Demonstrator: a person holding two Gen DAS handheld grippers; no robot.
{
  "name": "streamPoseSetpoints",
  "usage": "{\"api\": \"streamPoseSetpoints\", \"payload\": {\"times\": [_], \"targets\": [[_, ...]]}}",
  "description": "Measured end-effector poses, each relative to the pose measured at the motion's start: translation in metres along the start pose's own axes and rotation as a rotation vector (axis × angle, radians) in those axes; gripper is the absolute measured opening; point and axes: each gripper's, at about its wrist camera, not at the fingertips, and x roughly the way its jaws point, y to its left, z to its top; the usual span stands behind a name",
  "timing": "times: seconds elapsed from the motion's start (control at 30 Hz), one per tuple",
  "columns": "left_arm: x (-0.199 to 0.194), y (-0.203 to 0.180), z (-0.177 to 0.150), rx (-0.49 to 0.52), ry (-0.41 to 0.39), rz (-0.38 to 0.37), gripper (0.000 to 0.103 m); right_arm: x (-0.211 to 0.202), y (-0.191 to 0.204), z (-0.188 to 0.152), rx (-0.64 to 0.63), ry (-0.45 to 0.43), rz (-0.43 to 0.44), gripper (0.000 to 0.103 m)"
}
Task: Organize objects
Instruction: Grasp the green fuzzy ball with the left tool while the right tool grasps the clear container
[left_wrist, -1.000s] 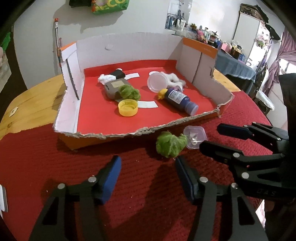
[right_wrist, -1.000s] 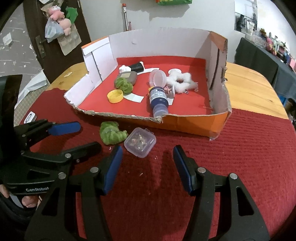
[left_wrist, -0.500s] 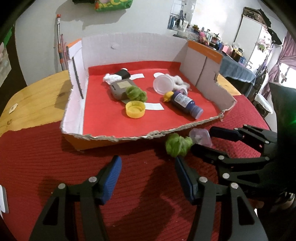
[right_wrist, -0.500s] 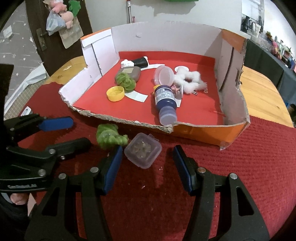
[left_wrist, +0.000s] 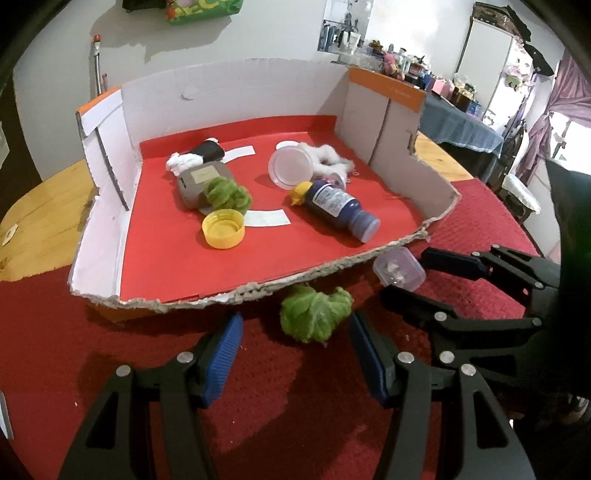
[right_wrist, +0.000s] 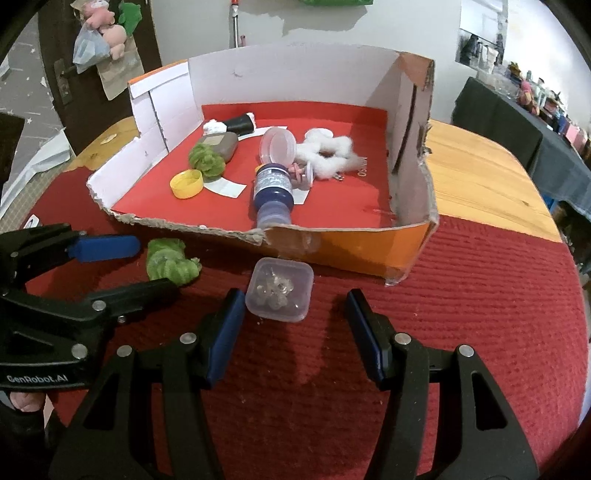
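Red cloth covers the near part of the wooden worktop; on it stands a cut-down cardboard box with red floor, front edge torn; inside lie a yellow cap, a blue bottle on its side, a clear lid, white fluff, a grey case with a green tuft against it, and a black-and-white item at the back; outside, just before the torn edge, a green pompom and a small clear container rest on the cloth, near each other; left hand-held gripper jaws apart, nothing held, pompom just ahead between the pads, not touched; right hand-held gripper jaws apart, nothing held, container between the fingertips, close to the left pad; contact cannot be told.
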Motion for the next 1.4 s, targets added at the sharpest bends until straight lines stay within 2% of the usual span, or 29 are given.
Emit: {"api": "streamPoseSetpoints", "payload": {"times": [0.07,0.2,0.27,0.33,0.4,1.4], "targets": [[0.002,0.002,0.001,-0.008,0.004,-0.003,0.062,0.000,0.000,0.000,0.000,-0.002,0.003,0.056],[0.006,-0.001,0.001,-0.004,0.013,-0.015,0.051,0.000,-0.001,0.001,0.000,-0.006,0.009,0.054],[0.006,-0.004,0.000,0.005,0.011,-0.015,0.048,0.000,0.000,0.000,-0.004,-0.005,0.017,0.046],[0.006,-0.005,0.000,0.008,0.011,-0.022,0.039,0.000,0.002,0.000,-0.006,-0.004,0.028,0.037],[0.004,-0.005,0.000,0.006,0.010,-0.033,0.035,-0.001,0.003,0.000,-0.007,-0.004,0.034,0.035],[-0.026,0.016,-0.024,-0.044,-0.028,-0.015,0.033,-0.021,0.039,-0.011,-0.044,-0.003,0.111,0.034]]}}
